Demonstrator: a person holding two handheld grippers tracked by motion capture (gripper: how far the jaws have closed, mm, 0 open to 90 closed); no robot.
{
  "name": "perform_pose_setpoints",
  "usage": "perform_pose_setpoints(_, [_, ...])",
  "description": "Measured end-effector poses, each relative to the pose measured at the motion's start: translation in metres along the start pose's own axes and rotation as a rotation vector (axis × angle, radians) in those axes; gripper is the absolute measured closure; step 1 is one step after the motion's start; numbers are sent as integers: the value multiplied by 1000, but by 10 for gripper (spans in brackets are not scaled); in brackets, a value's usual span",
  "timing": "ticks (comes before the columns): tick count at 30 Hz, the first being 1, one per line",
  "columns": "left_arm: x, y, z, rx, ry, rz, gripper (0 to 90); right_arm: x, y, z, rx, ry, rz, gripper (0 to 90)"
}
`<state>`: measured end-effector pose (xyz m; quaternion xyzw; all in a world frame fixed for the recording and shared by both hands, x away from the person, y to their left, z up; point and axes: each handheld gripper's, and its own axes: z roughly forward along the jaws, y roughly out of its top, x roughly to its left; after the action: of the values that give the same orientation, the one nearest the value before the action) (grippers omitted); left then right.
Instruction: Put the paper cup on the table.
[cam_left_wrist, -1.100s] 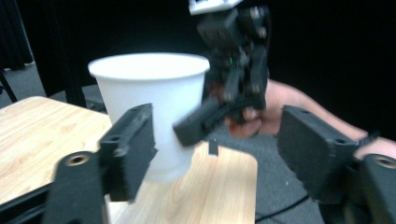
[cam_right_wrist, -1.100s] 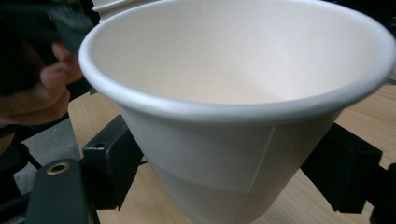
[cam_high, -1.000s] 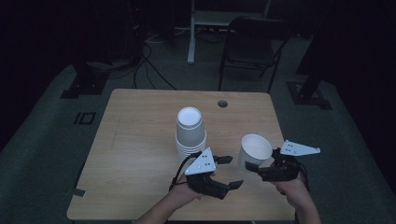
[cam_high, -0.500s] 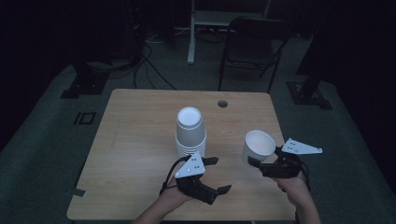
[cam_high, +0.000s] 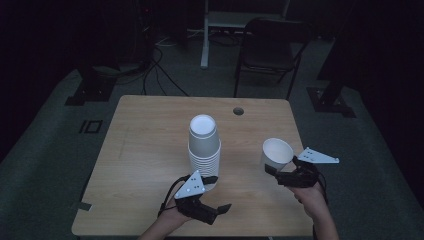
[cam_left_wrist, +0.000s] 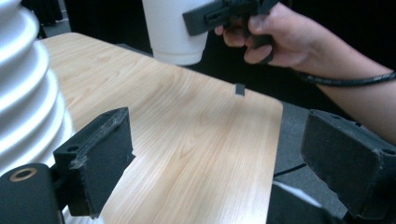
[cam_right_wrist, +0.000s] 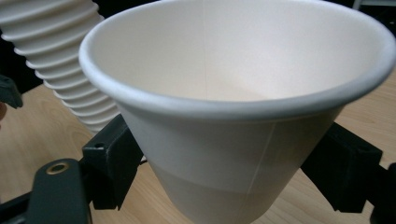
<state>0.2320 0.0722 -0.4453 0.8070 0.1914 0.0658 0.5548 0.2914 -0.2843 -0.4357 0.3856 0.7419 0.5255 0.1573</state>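
A stack of white foam cups (cam_high: 204, 145) stands upside down in the middle of the wooden table (cam_high: 150, 130). My left gripper (cam_high: 217, 194) lies low just in front of the stack's base, open, with nothing between its pads; its jaws have just been opening. In the left gripper view the stack (cam_left_wrist: 23, 93) rises beside the left pad (cam_left_wrist: 100, 158), and bare tabletop lies between the jaws. My right gripper (cam_high: 280, 175) is shut on a single white cup (cam_high: 276, 152), held mouth up and tilted above the table's right side. Both pads press the cup's wall (cam_right_wrist: 233, 93).
A round cable hole (cam_high: 238, 111) sits near the table's far edge. A black chair (cam_high: 270, 55) and a desk leg (cam_high: 204, 35) stand on the dark floor behind the table. My right hand (cam_left_wrist: 280, 37) with the cup appears in the left gripper view.
My left gripper has drawn back from the stack's base, down and toward the table's front edge, with its jaws wider apart. The right gripper and its cup have barely shifted.
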Motion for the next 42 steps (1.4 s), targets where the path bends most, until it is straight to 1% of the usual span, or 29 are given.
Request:
perform_pose_setpoints(1, [1, -3, -1, 4, -3, -1, 97, -1, -1, 1, 4, -3, -3, 185])
perform_pose_setpoints(2, [2, -6, -2, 13, 1, -4, 98, -1, -1, 2, 4, -6, -1, 185])
perform_pose_setpoints(3, [3, -10, -3, 15, 15, -8, 98, -2, -2, 3, 7, -3, 2, 185])
perform_pose_setpoints(4, [4, -14, -4, 20, 16, -8, 98, -3, -3, 4, 7, -3, 4, 185])
perform_pose_setpoints(5, [6, -17, -6, 25, 18, -18, 97, -4, -4, 5, 9, -8, 6, 184])
perform_pose_setpoints(7, [9, -24, -8, 27, 11, -25, 98, -5, -5, 7, 10, -10, 14, 184])
perform_pose_setpoints(9, [12, -31, -11, 37, 7, -16, 98, -6, -6, 8, 13, -11, 13, 184])
perform_pose_setpoints(10, [14, -36, -13, 28, -4, -21, 97, -6, -6, 9, 13, -14, 18, 184])
perform_pose_setpoints(13, [23, -51, -18, 31, -6, -55, 97, -7, -6, 11, 17, -17, 10, 184])
perform_pose_setpoints(15, [28, -61, -22, 37, 17, -76, 97, -7, -6, 12, 20, -18, 9, 183])
perform_pose_setpoints(16, [31, -66, -25, 46, 20, -82, 97, -7, -6, 12, 19, -22, 8, 183])
perform_pose_setpoints(18, [36, -74, -30, 55, 49, -92, 97, -7, -5, 13, 22, -23, 7, 183])
perform_pose_setpoints(19, [37, -76, -32, 60, 49, -98, 97, -7, -5, 14, 23, -24, 6, 183])
perform_pose_setpoints(20, [40, -80, -35, 72, 73, -97, 97, -7, -4, 14, 23, -23, 2, 183])
perform_pose_setpoints(21, [41, -81, -37, 75, 78, -97, 97, -7, -4, 15, 23, -28, 1, 183])
perform_pose_setpoints(22, [43, -84, -39, 81, 83, -104, 97, -7, -4, 15, 26, -27, 0, 183])
perform_pose_setpoints(24, [47, -88, -44, 91, 114, -114, 97, -7, -4, 17, 24, -30, 2, 182])
perform_pose_setpoints(25, [49, -91, -46, 99, 119, -121, 97, -7, -4, 18, 24, -31, 2, 182])
perform_pose_setpoints(26, [51, -93, -48, 96, 126, -132, 97, -7, -4, 19, 22, -36, 9, 182])
perform_pose_setpoints(27, [54, -95, -50, 101, 142, -138, 97, -7, -4, 20, 19, -40, 6, 182])
perform_pose_setpoints(29, [59, -98, -56, 90, 166, -161, 97, -8, -4, 23, 17, -53, 4, 182])
perform_pose_setpoints(32, [68, -101, -64, 84, 234, -181, 97, -9, -4, 28, 15, -72, 2, 182])
perform_pose_setpoints(34, [74, -103, -71, 79, 274, -204, 97, -10, -5, 30, 10, -85, -2, 182])
perform_pose_setpoints(35, [78, -104, -75, 77, 300, -212, 97, -11, -5, 32, -3, -97, -1, 182])
perform_pose_setpoints(36, [80, -105, -77, 76, 316, -217, 97, -12, -5, 34, -18, -117, -6, 182])
perform_pose_setpoints(38, [86, -107, -82, 74, 361, -238, 97, -15, -5, 36, -45, -136, 0, 181])
perform_pose_setpoints(39, [89, -109, -85, 81, 392, -251, 97, -17, -5, 38, -60, -145, -3, 182])
perform_pose_setpoints(40, [91, -110, -87, 87, 420, -255, 97, -19, -5, 40, -69, -164, -6, 181])
perform_pose_setpoints(42, [94, -111, -90, 99, 466, -264, 97, -22, -5, 44, -67, -186, -3, 181])
